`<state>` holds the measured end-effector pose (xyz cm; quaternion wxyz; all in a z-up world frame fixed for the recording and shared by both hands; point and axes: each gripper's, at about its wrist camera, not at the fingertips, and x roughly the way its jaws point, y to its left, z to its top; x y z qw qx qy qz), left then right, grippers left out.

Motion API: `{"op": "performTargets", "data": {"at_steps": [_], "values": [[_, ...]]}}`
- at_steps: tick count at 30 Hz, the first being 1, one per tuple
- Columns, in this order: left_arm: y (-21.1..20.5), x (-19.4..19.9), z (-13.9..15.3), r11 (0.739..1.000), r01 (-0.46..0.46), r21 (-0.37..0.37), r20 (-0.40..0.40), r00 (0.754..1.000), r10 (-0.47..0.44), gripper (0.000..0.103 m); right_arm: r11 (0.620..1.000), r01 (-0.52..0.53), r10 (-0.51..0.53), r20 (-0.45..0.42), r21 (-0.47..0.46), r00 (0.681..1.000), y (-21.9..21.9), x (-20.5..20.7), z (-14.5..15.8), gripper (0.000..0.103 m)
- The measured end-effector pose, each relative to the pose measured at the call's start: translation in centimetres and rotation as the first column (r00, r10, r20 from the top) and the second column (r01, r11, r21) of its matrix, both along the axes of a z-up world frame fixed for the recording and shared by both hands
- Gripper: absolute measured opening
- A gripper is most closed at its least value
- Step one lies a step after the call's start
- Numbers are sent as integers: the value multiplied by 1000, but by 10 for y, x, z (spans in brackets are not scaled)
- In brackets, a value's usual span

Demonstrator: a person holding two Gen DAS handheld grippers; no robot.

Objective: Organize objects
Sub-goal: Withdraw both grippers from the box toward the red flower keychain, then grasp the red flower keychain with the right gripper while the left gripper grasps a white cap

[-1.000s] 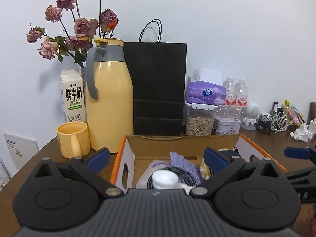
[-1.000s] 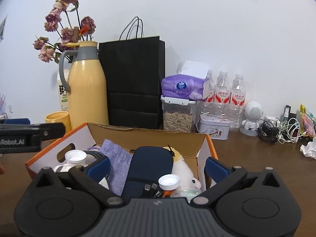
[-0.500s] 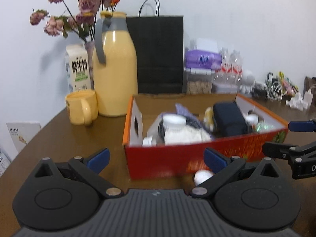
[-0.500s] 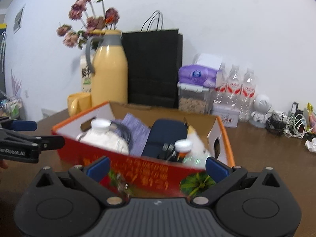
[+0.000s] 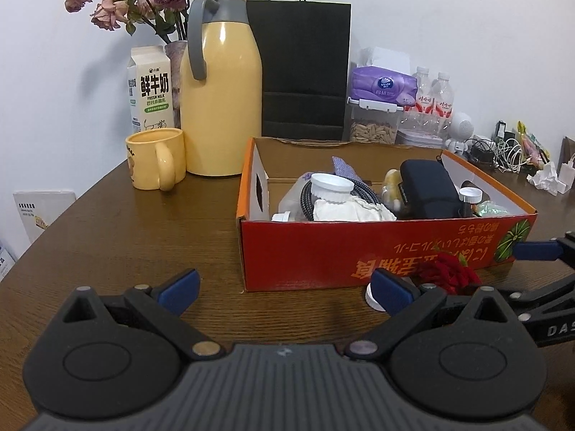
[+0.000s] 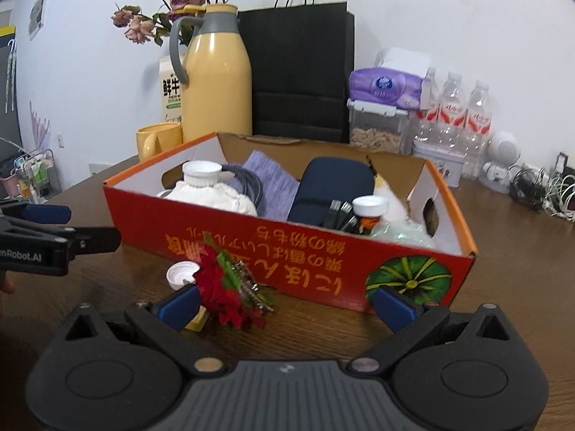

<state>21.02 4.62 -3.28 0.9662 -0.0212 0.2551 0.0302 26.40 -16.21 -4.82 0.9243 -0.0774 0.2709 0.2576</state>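
Observation:
A red-and-orange cardboard box (image 5: 377,248) (image 6: 273,240) sits on the brown table, filled with a white-capped bottle (image 6: 201,174), a purple cloth (image 6: 271,183), a dark blue case (image 5: 426,186) (image 6: 330,186), a small white-capped bottle (image 6: 369,206) and a plush toy. In front of the box lie a red artificial flower (image 6: 222,292) (image 5: 449,273), a white cap (image 6: 182,273) (image 5: 373,296) and metal hair clips (image 6: 251,287). My left gripper (image 5: 284,285) is open and empty, short of the box. My right gripper (image 6: 285,303) is open, its left finger beside the flower.
Behind the box stand a yellow thermos (image 5: 219,89), a yellow mug (image 5: 156,163), a milk carton (image 5: 150,95), a black paper bag (image 5: 305,72), dried roses, a tissue pack (image 6: 386,84) on a seed container, water bottles (image 6: 452,115), a tin and tangled cables (image 6: 539,188).
Both grippers have pulled back and up from over the box. The box front, the flower, the cap and the clips have come into view.

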Motion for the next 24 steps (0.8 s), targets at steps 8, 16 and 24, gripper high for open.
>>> {"op": "performTargets", "data": {"at_steps": [8, 16, 24], "values": [[-2, 0, 1, 1000, 6, -1, -2, 1000, -6, 103, 998, -2, 4, -39, 56, 999, 6, 7, -2, 84], [-4, 0, -1, 1000, 8, 4, -9, 1000, -8, 103, 996, -29, 37, -87, 87, 996, 13, 12, -6, 61], [-3, 4, -4, 1000, 5, 5, -30, 1000, -5, 103, 994, -45, 55, -100, 98, 994, 13, 11, -7, 46]]}}
